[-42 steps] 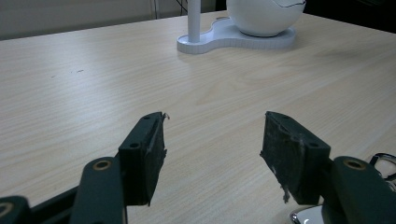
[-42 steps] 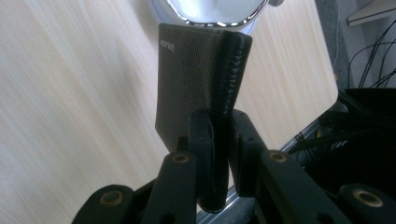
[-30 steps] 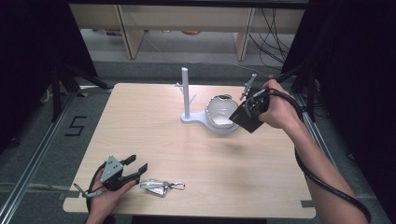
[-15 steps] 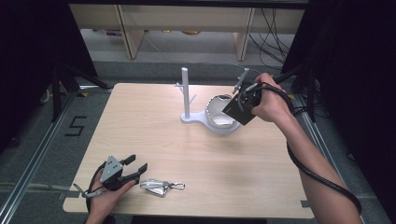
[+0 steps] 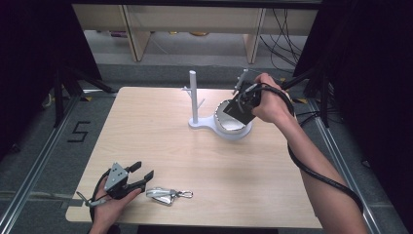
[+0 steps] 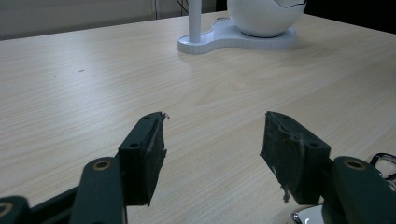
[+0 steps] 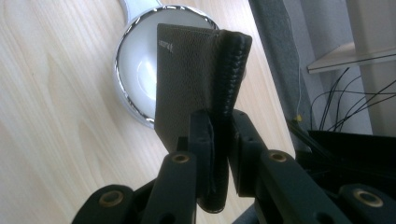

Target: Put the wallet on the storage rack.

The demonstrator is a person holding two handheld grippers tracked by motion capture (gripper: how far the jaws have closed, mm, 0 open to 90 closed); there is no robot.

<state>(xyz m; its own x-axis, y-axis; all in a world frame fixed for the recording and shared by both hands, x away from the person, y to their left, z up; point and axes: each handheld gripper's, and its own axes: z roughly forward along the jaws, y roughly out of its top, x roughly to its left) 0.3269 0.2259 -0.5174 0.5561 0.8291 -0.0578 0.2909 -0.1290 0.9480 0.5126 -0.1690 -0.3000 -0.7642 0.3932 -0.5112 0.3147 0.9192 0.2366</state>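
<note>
My right gripper (image 5: 243, 105) is shut on a dark brown leather wallet (image 7: 196, 79) and holds it over the white bowl (image 5: 233, 123) with its chrome rim (image 7: 122, 74). The bowl sits on a white stand with an upright post (image 5: 193, 95) at the back middle of the table. My left gripper (image 5: 141, 176) rests open near the front left corner, with nothing between its fingers (image 6: 144, 154). A silver key clip (image 5: 168, 194) lies on the table just right of it, apart from the jaws.
The wooden table (image 5: 160, 141) is bare between the stand and the front. A shelf unit (image 5: 195, 24) stands behind the table. Metal rails (image 5: 29, 170) run along both sides, and cables (image 5: 292, 29) hang at the back right.
My right gripper has carried the wallet left and slightly away, from the bowl's right side to over its mouth. The left gripper and the key clip have stayed still.
</note>
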